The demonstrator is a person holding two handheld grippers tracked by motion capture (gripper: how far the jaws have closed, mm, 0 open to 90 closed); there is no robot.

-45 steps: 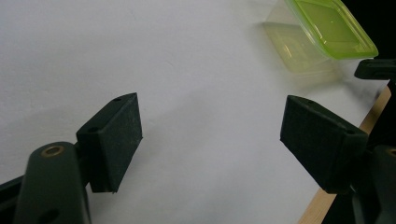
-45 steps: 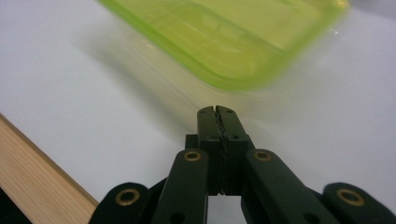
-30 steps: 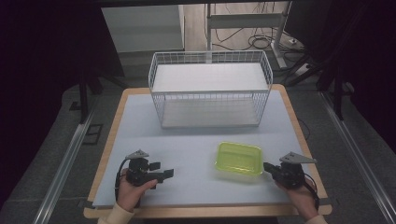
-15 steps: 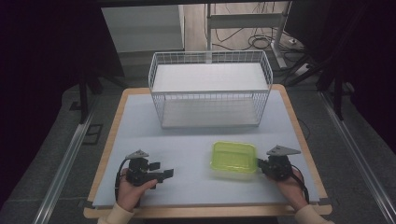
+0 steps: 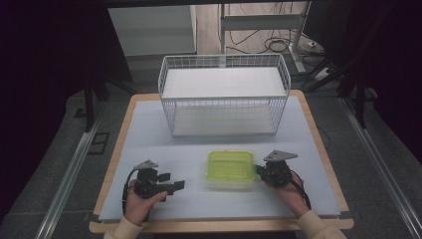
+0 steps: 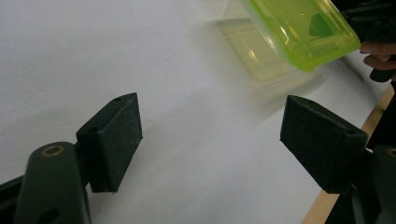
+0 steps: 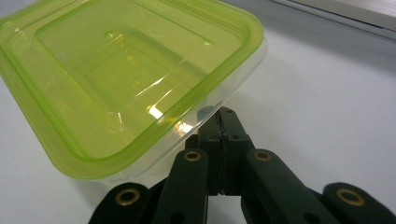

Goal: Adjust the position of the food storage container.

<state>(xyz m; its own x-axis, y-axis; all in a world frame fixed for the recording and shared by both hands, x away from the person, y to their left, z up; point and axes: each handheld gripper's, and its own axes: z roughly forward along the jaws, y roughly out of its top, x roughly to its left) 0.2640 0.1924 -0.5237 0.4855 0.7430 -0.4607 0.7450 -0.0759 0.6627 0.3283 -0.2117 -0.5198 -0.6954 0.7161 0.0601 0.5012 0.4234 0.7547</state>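
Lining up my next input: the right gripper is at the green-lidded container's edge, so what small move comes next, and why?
Probably lift it a little further and check that the grip holds. The right gripper has its jaws closed at the rim of the container, which looks tilted off the table, while the left gripper waits open nearby.

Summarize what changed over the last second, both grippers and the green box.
The right gripper moved left across the table to the green-lidded container's right edge; its jaws now look shut on the rim. The left gripper view shows the container tilted, one side lifted. The container shifted slightly left. The left gripper stayed put, jaws open. The wire basket did not move.
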